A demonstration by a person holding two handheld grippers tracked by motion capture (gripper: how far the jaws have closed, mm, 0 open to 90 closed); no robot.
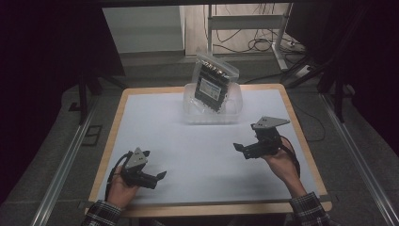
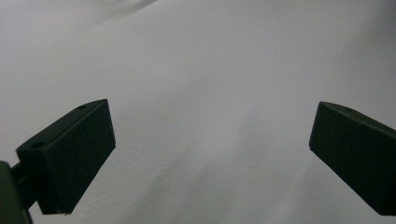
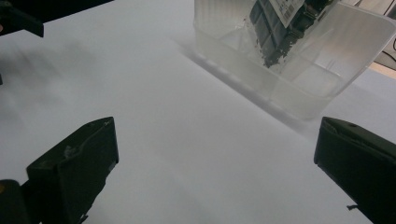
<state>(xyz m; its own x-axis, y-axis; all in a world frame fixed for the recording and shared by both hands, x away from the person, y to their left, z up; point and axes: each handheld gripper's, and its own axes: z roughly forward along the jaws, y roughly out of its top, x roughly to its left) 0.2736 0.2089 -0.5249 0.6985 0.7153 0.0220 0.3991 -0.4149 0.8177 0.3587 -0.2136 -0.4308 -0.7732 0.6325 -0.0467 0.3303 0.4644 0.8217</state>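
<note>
A white sheet (image 1: 202, 150) covers a wood-edged table (image 1: 301, 136). At its far middle stands a clear plastic tub (image 1: 235, 110), and in it a clear bag (image 1: 215, 75) leans upright, its top rising well above the rim; inside the bag is a dark flat item with a white label (image 1: 210, 88) (the print is too small to read).

The left gripper (image 1: 157, 177) lies low at the near left of the sheet, held in the left hand (image 1: 120, 190), jaws pointing toward the middle. The right gripper (image 1: 239, 147) is at the near right, held in the right hand (image 1: 282, 165), jaws pointing left. Both are well apart from the tub and from each other. Checked sleeves (image 1: 308, 209) show at the bottom edge.

The high view does not make the jaw gaps plain; the gripper views do. In the left gripper view the left gripper (image 2: 212, 140) has its jaws spread wide with nothing between them, bare sheet (image 2: 210, 70) ahead. In the right gripper view the right gripper (image 3: 217, 158) is likewise spread wide and empty, and beyond it stand the tub (image 3: 299, 88) and the lower part of the bag (image 3: 280, 32) with its label (image 3: 287, 7); a dark part of the other gripper (image 3: 21, 21) sits at the top left corner.
</note>
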